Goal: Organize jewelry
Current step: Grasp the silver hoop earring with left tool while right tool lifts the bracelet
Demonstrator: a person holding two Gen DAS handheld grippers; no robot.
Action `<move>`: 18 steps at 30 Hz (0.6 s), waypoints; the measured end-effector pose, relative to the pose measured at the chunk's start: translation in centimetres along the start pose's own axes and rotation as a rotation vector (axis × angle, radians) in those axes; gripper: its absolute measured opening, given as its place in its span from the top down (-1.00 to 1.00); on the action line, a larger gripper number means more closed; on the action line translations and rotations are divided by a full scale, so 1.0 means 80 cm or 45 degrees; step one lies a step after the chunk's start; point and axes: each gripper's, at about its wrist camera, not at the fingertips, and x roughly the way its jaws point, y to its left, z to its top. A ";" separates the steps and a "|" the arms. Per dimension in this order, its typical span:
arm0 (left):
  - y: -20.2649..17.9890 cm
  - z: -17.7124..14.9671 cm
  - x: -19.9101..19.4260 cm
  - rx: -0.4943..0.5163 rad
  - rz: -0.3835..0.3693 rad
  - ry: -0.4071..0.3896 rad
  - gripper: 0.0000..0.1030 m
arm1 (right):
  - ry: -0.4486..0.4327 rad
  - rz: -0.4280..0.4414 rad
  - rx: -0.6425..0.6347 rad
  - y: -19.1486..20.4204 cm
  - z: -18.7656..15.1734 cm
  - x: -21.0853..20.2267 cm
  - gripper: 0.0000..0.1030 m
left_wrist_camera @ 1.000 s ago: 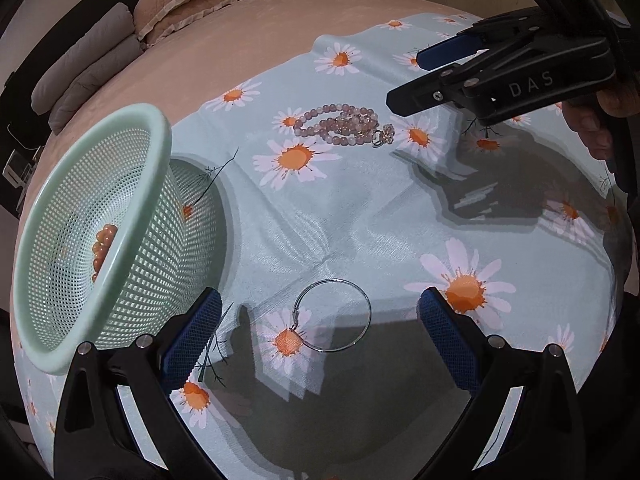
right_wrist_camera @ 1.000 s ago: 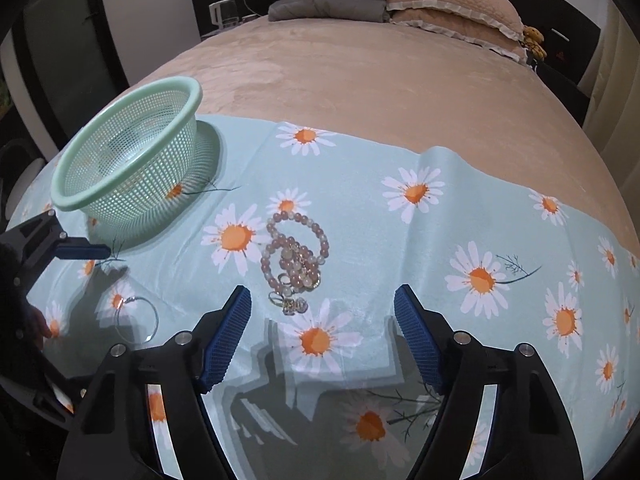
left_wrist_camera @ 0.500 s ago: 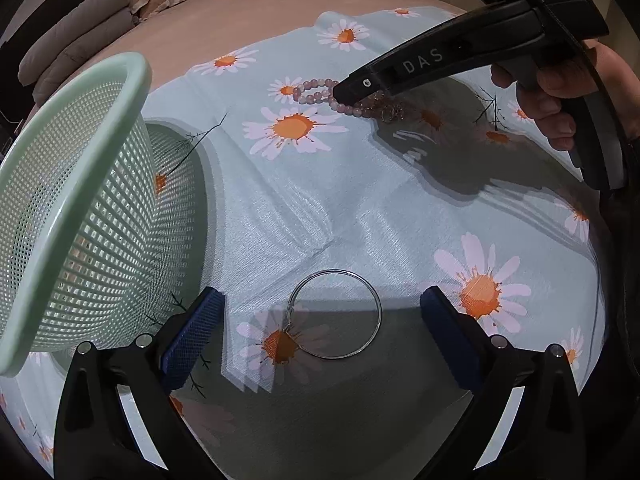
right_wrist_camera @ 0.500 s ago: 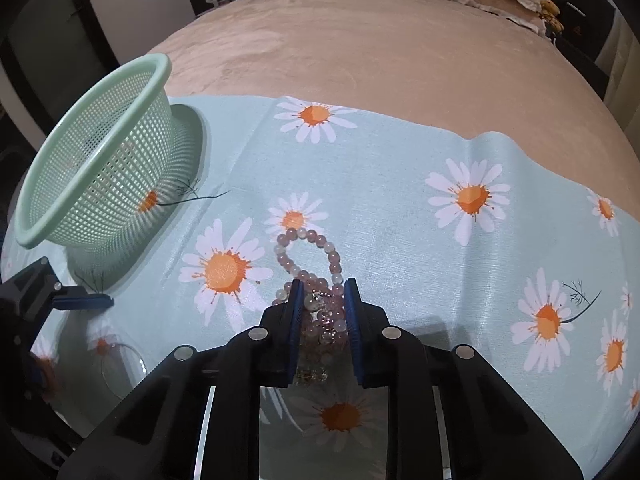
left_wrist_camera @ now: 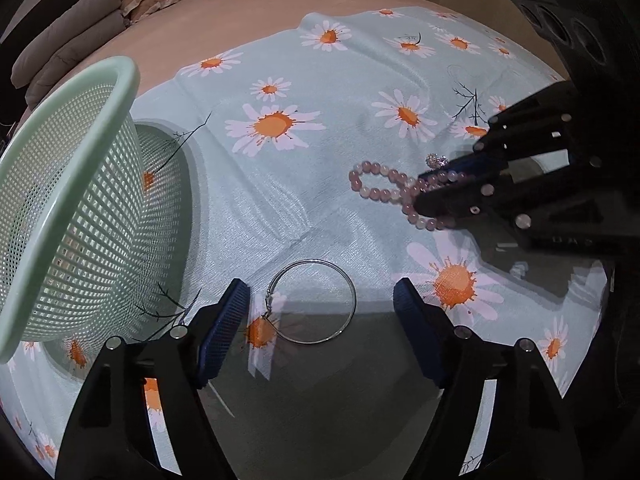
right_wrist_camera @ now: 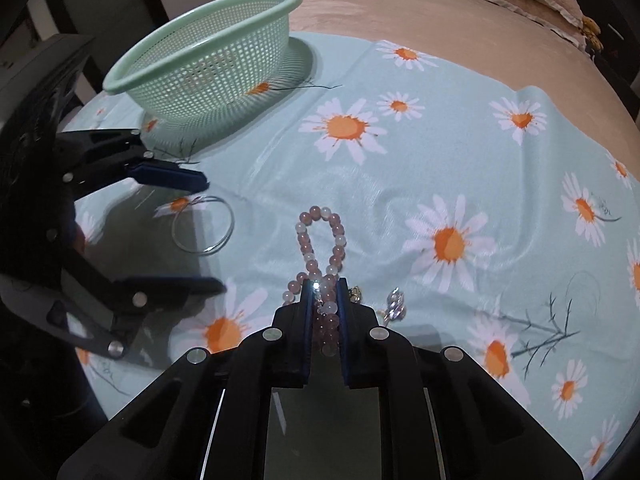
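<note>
Pink and white beads of a bracelet point(right_wrist_camera: 320, 240) are pinched between the blue pads of the right hand-held gripper point(right_wrist_camera: 325, 300), whose jaws are pressed together on the doubled strand. One loop of beads lies on the daisy-print cloth point(right_wrist_camera: 400, 184) just ahead of its fingertips, and a small sparkling charm point(right_wrist_camera: 394, 302) sits just beside its right finger. To that gripper's left, a thin silver hoop point(left_wrist_camera: 312, 302) lies flat on the cloth between the spread fingers of the left hand-held gripper point(left_wrist_camera: 322, 308); its jaws are closing, and the pads do not touch the hoop. Farther left of both, a mint-green mesh basket point(right_wrist_camera: 208, 64) stands upright on the cloth. The cloth covers part of a tan bed point(right_wrist_camera: 440, 12), with pillows point(left_wrist_camera: 60, 44) at its far end.
</note>
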 end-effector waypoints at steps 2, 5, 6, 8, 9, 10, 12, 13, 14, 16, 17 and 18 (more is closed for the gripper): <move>-0.002 -0.003 -0.004 0.003 -0.013 -0.001 -0.31 | -0.020 0.052 0.027 0.002 -0.015 -0.013 0.80; -0.004 -0.003 -0.004 0.011 -0.026 0.005 -0.19 | -0.034 0.085 0.030 0.009 -0.034 -0.030 0.80; -0.004 -0.005 -0.006 0.012 -0.034 0.007 -0.12 | -0.040 0.099 0.028 0.011 -0.040 -0.036 0.81; -0.004 -0.006 -0.008 0.012 -0.051 0.012 0.10 | -0.051 0.111 0.029 0.015 -0.049 -0.047 0.82; -0.003 -0.009 -0.011 0.011 -0.063 0.013 0.14 | -0.056 0.106 0.028 0.016 -0.052 -0.052 0.82; -0.002 -0.010 -0.011 0.007 -0.068 0.013 0.14 | -0.067 0.103 0.027 0.016 -0.055 -0.056 0.82; -0.001 -0.011 -0.011 0.000 -0.073 0.019 0.14 | -0.093 0.090 0.035 0.015 -0.058 -0.071 0.82; -0.001 -0.012 -0.012 0.000 -0.071 0.024 0.14 | -0.112 0.080 0.041 0.013 -0.058 -0.080 0.83; -0.002 -0.011 -0.012 0.004 -0.067 0.027 0.14 | -0.131 0.070 0.044 0.010 -0.054 -0.085 0.83; -0.003 -0.015 -0.015 0.013 -0.061 0.030 0.14 | -0.166 0.047 0.039 0.008 -0.050 -0.102 0.83; -0.003 -0.018 -0.016 0.014 -0.062 0.030 0.14 | -0.182 0.037 0.035 0.003 -0.044 -0.108 0.83; -0.002 -0.019 -0.017 0.011 -0.064 0.029 0.14 | -0.197 0.021 0.029 0.003 -0.042 -0.116 0.83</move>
